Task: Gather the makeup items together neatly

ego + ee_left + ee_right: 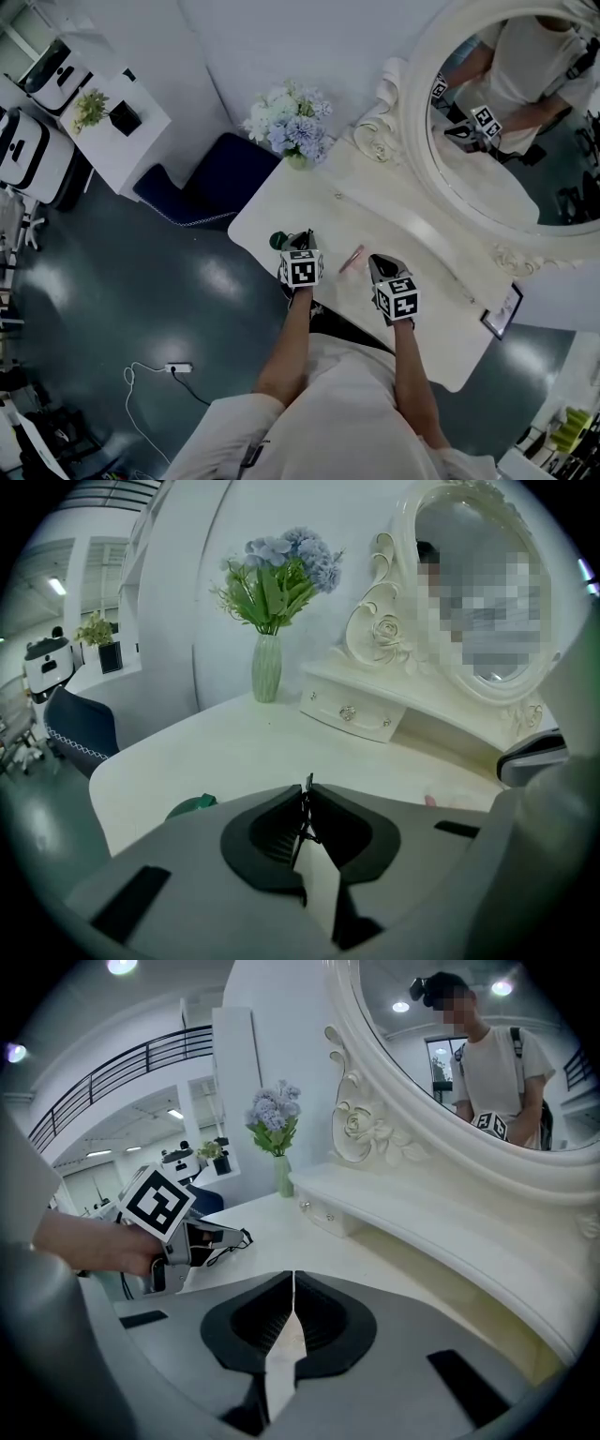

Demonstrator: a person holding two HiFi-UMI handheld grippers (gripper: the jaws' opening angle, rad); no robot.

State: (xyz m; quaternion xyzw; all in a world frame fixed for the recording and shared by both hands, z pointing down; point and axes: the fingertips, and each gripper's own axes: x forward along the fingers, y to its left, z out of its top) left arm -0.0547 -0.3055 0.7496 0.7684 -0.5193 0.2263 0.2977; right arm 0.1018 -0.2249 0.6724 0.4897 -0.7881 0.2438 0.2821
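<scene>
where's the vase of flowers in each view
Head view: vase of flowers upper middle, at the table's end, left of the mirror.
Left gripper view: vase of flowers above centre and a little left, on the table.
Right gripper view: vase of flowers small, near centre.
Shared landmark: the carved rose on the mirror frame, just right of the vase in every view.

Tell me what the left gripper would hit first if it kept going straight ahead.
Probably the bare tabletop just ahead of the left gripper; the green item lies left of that line.
</scene>
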